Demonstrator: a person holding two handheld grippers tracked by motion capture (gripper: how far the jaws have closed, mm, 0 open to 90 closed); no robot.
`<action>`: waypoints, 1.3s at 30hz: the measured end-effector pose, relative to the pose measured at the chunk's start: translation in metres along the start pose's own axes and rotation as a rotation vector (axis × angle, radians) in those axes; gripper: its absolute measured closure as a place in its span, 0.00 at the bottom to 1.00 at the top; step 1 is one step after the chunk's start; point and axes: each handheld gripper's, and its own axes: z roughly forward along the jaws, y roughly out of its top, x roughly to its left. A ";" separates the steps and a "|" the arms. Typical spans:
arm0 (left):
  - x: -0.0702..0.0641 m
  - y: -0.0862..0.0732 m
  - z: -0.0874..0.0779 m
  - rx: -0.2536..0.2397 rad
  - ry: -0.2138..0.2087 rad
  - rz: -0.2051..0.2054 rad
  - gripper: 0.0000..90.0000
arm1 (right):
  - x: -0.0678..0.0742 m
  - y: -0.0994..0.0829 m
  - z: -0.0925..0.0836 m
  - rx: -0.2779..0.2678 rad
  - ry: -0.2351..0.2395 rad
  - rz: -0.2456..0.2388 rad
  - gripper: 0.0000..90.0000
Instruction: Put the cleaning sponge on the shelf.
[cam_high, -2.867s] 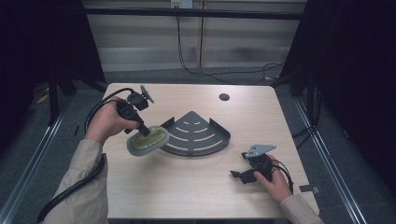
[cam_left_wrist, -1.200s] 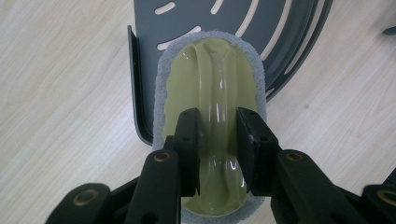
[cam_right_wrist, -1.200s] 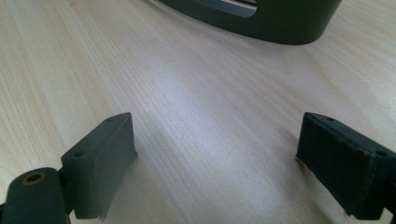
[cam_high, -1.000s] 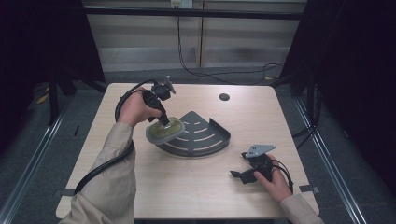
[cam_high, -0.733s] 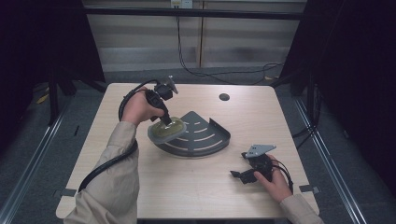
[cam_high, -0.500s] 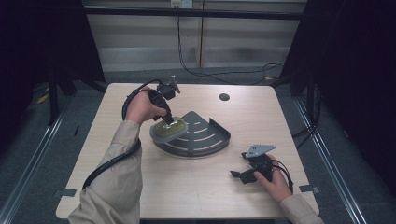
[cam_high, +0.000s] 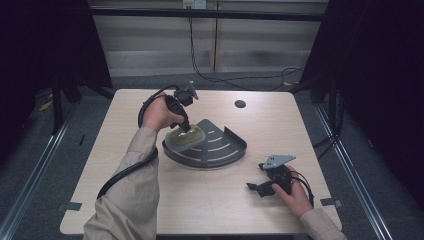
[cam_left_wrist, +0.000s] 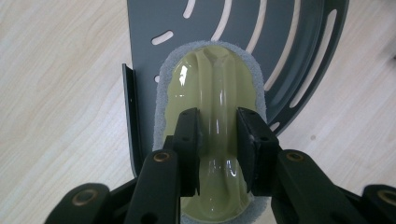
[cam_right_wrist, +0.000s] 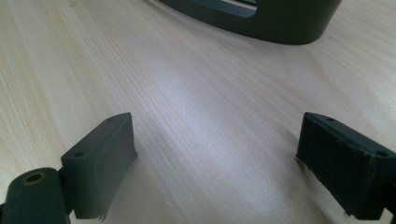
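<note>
A yellow-green scrubber with a grey felt rim (cam_high: 185, 138) (cam_left_wrist: 217, 98) hangs over the left corner of a dark grey slotted corner shelf (cam_high: 215, 147) (cam_left_wrist: 299, 51). My left gripper (cam_high: 187, 129) (cam_left_wrist: 218, 135) is shut on the scrubber's raised middle ridge, one pad on each side. Part of the scrubber reaches past the shelf's left wall. My right gripper (cam_high: 256, 186) (cam_right_wrist: 215, 158) rests low over the wood near the table's front right, jaws wide apart with nothing between them. The shelf's curved wall (cam_right_wrist: 261, 18) lies ahead of it.
The light wooden table (cam_high: 125, 165) carries a small dark round disc (cam_high: 240, 104) at the back right. Black cables trail from both grippers. Dark floor and metal rails surround the table.
My left gripper has carried the scrubber rightward from the bare table onto the shelf's left corner. The right gripper has stayed still.
</note>
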 end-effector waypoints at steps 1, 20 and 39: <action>0.000 0.000 0.001 -0.001 0.001 -0.001 0.78 | 0.000 0.000 0.000 0.000 0.000 0.000 0.12; 0.010 0.004 0.025 -0.022 0.015 -0.052 0.78 | 0.000 0.000 0.000 -0.003 -0.004 -0.003 0.12; 0.014 0.006 0.046 0.034 0.045 -0.078 0.78 | 0.000 0.000 0.000 -0.003 -0.003 -0.003 0.12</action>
